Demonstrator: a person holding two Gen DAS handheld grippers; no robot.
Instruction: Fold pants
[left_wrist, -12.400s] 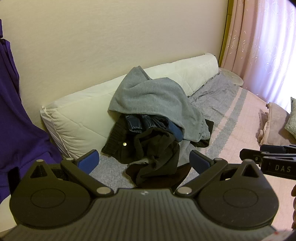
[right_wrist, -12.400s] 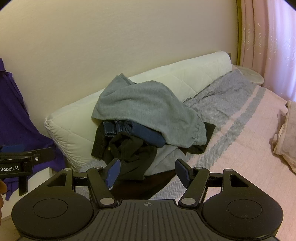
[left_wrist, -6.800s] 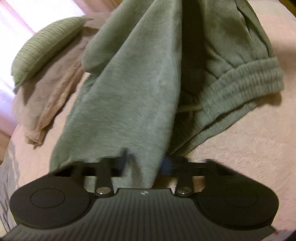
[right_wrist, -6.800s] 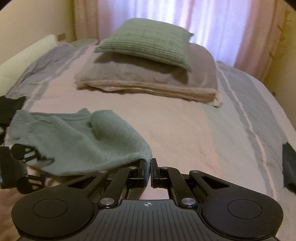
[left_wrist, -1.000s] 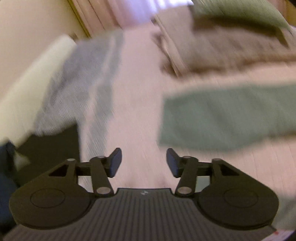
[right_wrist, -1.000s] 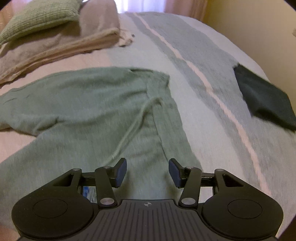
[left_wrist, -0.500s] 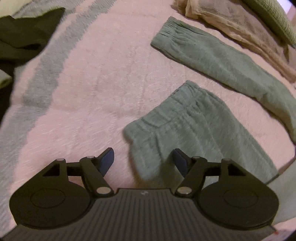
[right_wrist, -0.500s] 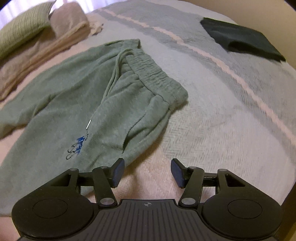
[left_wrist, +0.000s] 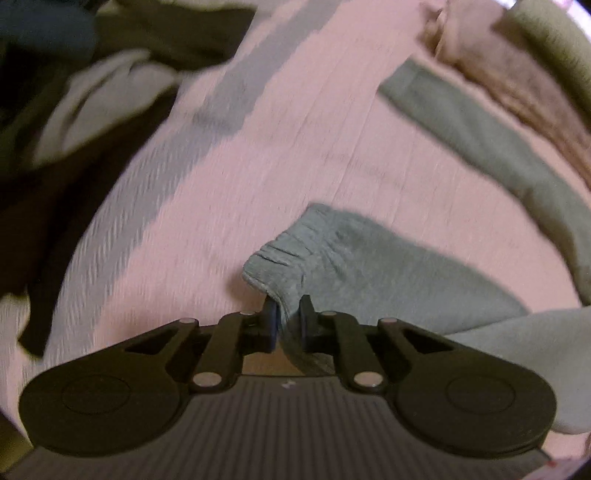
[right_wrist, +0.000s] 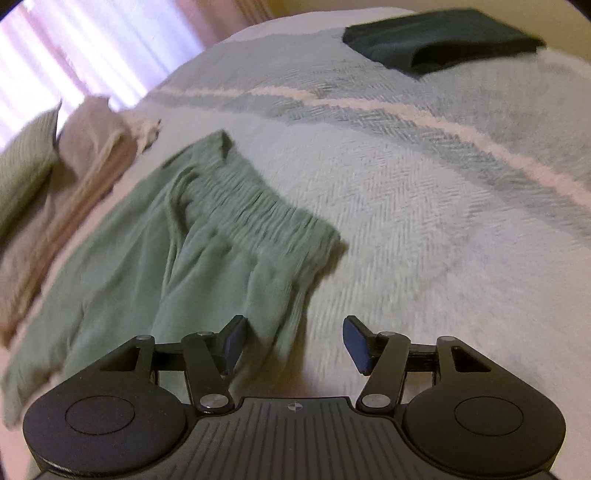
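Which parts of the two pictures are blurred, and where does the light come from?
Left wrist view: motion blur smears the dark clothes pile; the left hand-held gripper, shut on the grey-green pants, stays sharp. Right wrist view: the waistband is softly blurred, the bedspread is sharper; daylight enters through the curtain at the upper left, nearly washed out.

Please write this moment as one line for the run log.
phase: grasping | left gripper: shut on pants cuff | right gripper: open beside waistband | pants: flat, unfolded
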